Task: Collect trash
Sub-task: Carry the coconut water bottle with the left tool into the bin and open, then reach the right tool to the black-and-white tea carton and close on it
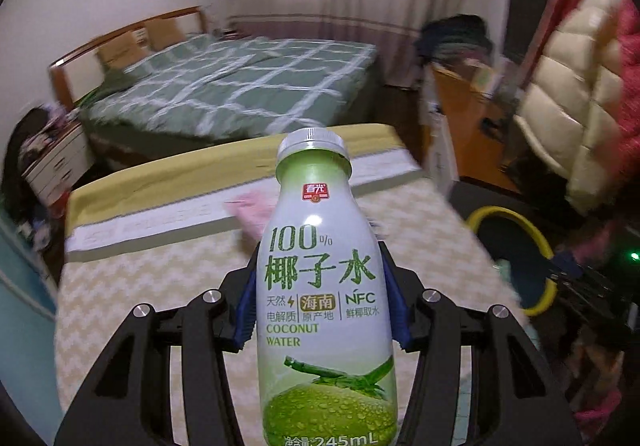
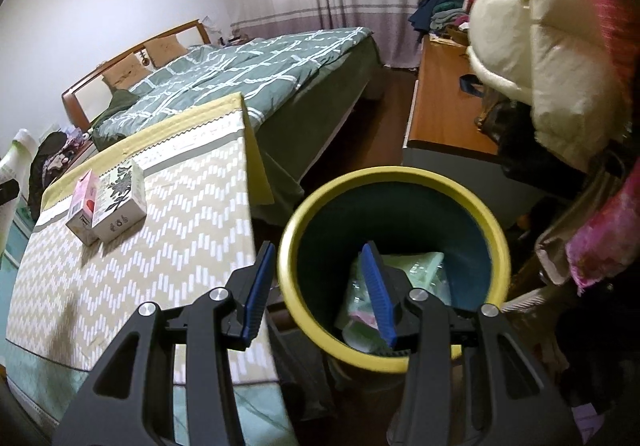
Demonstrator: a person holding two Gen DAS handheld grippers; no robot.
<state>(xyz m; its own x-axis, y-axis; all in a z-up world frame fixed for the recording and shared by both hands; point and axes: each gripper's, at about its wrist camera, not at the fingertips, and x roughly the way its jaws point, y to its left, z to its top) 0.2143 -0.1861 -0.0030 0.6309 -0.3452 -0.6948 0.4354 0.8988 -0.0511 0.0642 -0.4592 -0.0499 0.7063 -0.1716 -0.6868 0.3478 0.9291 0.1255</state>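
Note:
My left gripper (image 1: pixel 322 298) is shut on a white and green coconut water bottle (image 1: pixel 324 286) with a silver cap, held upright above the table (image 1: pixel 140 286). My right gripper (image 2: pixel 320 286) is open and empty, hanging over the near rim of a yellow-rimmed trash bin (image 2: pixel 496 230) with a dark blue inside. Pale green wrappers (image 2: pixel 424 270) lie in the bin. The bin also shows at the right of the left wrist view (image 1: pixel 532 226). Two small boxes, one pink and white (image 2: pixel 82 206) and one pale green (image 2: pixel 120 202), lie on the table. The bottle shows at the far left edge of the right wrist view (image 2: pixel 12 166).
The table (image 2: pixel 160 246) has a beige zigzag cloth with a yellow far edge. Behind it stands a bed with a green checked cover (image 2: pixel 248 66). A wooden desk (image 2: pixel 440 106) and hanging padded coats (image 2: pixel 540 46) crowd the right side beside the bin.

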